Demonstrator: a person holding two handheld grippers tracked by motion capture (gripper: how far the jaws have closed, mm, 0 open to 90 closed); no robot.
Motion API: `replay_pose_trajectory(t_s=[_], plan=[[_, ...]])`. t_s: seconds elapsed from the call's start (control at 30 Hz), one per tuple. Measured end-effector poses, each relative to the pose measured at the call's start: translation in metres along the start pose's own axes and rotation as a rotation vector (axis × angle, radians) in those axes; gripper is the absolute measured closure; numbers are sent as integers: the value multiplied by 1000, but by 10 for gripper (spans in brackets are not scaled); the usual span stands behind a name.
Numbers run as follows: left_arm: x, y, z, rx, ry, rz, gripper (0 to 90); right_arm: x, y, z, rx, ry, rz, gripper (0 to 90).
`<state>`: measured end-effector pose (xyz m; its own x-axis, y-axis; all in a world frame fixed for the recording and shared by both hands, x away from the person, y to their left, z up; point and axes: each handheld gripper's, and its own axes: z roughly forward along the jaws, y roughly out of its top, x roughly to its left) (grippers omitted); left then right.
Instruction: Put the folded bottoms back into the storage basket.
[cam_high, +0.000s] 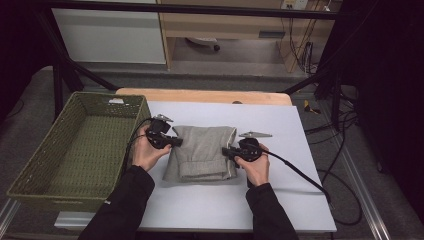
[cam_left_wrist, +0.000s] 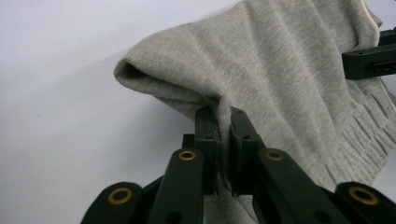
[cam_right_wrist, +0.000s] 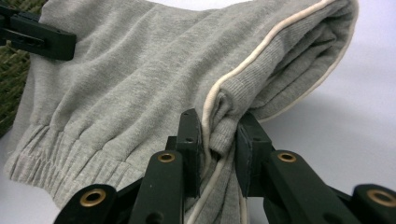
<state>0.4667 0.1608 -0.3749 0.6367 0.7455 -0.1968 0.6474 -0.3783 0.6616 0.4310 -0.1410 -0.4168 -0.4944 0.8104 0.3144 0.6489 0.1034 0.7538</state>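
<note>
Left gripper (cam_left_wrist: 223, 135) pinches garment (cam_left_wrist: 289, 79) | high view: basket (cam_high: 30, 175)

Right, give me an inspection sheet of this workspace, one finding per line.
Surface: white table top, wooden edge at the far side.
Job's things: folded grey garment at the middle; green woven basket at the left, nothing seen inside.
Clutter: small grey plate lying right of the garment.
Grippers: left gripper shut on the garment's left edge; right gripper shut on its piped right edge.
Cables: black cable trails from the right gripper off the table; more on the floor at the right.
Surroundings: black frame, wooden furniture behind.
</note>
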Motion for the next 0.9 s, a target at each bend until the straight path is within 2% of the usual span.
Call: replay_pose_trajectory(t_s=[0.27, 0.9], plan=[[-7, 1, -8, -15, -3, 12, 839, 2, 1, -8, -13, 7, -1, 744], [-15, 6, -23, -14, -5, 36, 839, 8, 2, -21, -33, 24, 3, 743]])
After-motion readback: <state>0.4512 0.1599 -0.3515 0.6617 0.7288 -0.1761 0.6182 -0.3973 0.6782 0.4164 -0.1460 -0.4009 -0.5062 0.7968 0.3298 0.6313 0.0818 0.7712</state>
